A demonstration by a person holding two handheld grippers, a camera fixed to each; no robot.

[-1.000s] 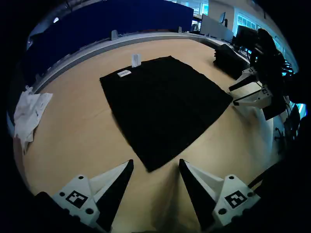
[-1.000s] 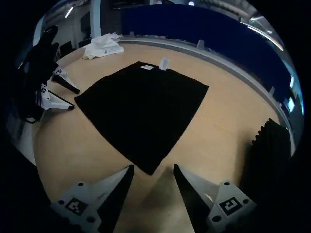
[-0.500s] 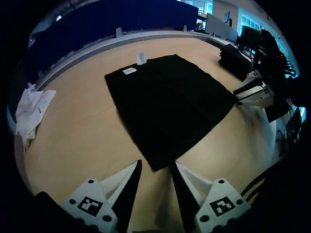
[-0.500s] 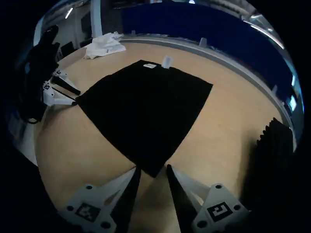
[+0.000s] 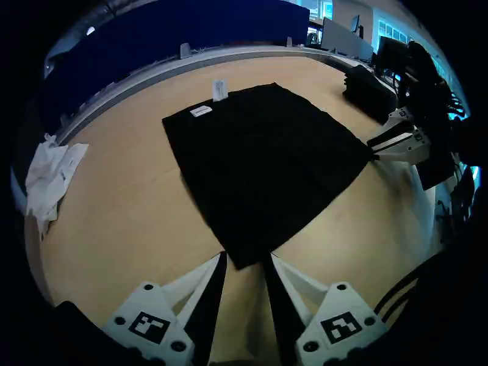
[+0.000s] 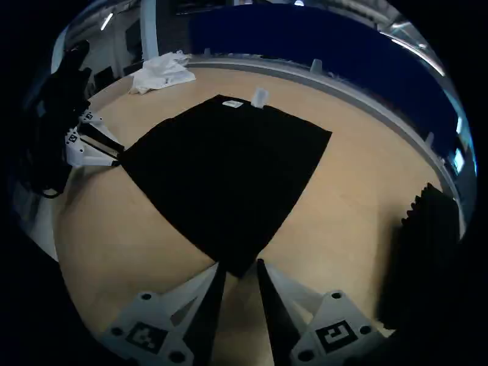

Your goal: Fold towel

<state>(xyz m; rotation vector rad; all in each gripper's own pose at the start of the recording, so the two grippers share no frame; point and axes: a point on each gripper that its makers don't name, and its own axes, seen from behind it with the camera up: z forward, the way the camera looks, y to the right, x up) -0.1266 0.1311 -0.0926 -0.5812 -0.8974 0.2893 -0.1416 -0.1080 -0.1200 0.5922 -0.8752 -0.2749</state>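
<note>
At the towel's nearest corner in the left gripper view, the left gripper (image 5: 243,261) straddles the tip of the black towel (image 5: 262,152). Its 2 fingers (image 5: 210,283) are set to a narrow gap and do not touch each other. Bare wood shows between them just short of the corner, so I judge them not yet clamped on the cloth.

The right gripper (image 6: 240,266) sits the same way at the adjacent corner. Its fingers are a slim gap apart, with the towel's tip lying between their ends. Holding 2 corners of 1 edge makes sense for a fold, since that edge can then be lifted level and carried across to the opposite one.

Beyond the grippers the towel lies spread flat on the wooden surface (image 5: 122,201), with no fold in it. A small white label (image 5: 200,111) lies on the towel by its far corner. A small white card (image 5: 219,89) stands just past the towel's far edge. Well apart from the towel, a crumpled white cloth (image 5: 49,177) lies at the rim of the surface. A dark stack (image 5: 366,91) sits beyond the towel on the right gripper's side, and a blue partition (image 5: 183,24) runs behind the towel.
</note>
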